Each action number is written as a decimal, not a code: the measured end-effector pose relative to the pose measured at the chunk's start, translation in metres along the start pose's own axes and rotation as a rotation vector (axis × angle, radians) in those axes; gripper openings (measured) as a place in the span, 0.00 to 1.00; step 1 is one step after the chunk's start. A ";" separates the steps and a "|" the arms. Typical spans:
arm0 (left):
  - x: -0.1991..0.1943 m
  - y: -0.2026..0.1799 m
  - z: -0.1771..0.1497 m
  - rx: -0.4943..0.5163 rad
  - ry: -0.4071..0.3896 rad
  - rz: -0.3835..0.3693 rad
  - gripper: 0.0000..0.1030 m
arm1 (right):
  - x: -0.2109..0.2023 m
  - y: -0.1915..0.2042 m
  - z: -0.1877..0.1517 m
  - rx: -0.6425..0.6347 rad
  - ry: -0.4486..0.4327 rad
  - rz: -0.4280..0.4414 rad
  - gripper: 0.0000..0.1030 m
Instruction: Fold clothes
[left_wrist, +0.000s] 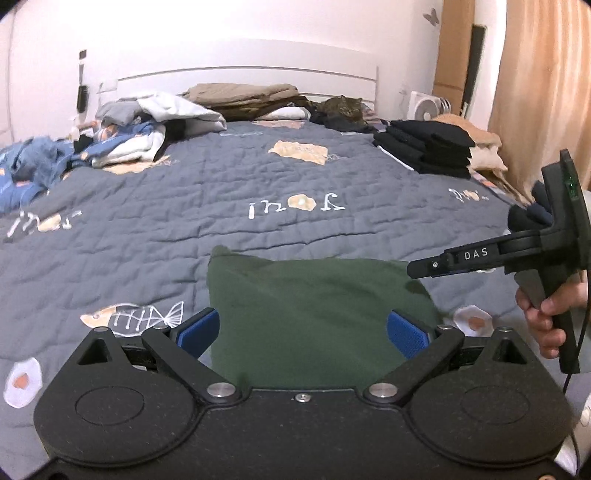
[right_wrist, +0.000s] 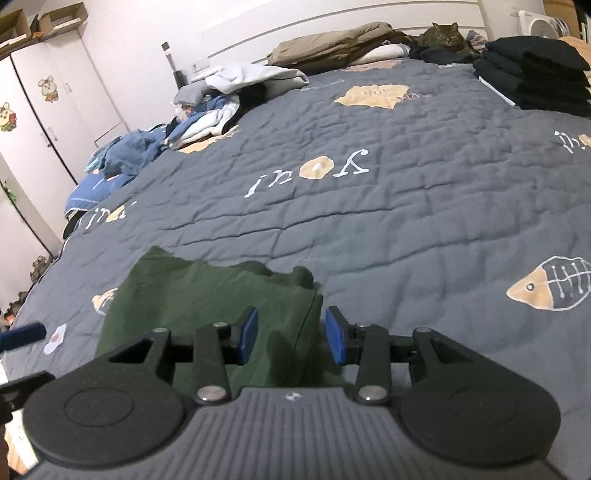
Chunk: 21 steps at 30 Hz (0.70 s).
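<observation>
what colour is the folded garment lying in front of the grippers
Dark green, plain: the folded garment shows best in the left wrist view.

You see a tabby cat lying by the white headboard, a white fan at the bed's far right corner, a beige curtain, and white wardrobe doors with animal stickers.

I am looking across a wide bare stretch of grey quilt ahead, leaving free passage. A folded green garment is lying right in front of me. Loose blue and white laundry is crowding the left edge, folded black clothes the right, and a cat is sitting by the headboard.
</observation>
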<state>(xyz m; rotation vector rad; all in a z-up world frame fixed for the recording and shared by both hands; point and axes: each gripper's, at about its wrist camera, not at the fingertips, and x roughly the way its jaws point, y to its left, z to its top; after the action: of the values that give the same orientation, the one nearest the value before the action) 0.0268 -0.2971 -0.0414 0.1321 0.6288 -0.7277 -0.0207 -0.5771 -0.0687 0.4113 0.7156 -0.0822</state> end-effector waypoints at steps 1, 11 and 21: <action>0.003 0.003 -0.003 -0.006 0.009 0.003 0.95 | 0.004 -0.001 -0.001 0.002 0.007 -0.001 0.38; 0.003 0.012 -0.008 -0.026 0.022 -0.011 0.95 | 0.019 -0.011 -0.009 0.103 -0.024 0.050 0.35; 0.002 0.021 -0.006 -0.062 0.016 0.009 0.95 | 0.013 -0.021 -0.004 0.232 -0.119 0.071 0.08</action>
<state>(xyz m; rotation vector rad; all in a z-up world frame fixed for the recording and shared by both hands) 0.0384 -0.2804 -0.0495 0.0842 0.6651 -0.6982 -0.0179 -0.5941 -0.0873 0.6481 0.5746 -0.1223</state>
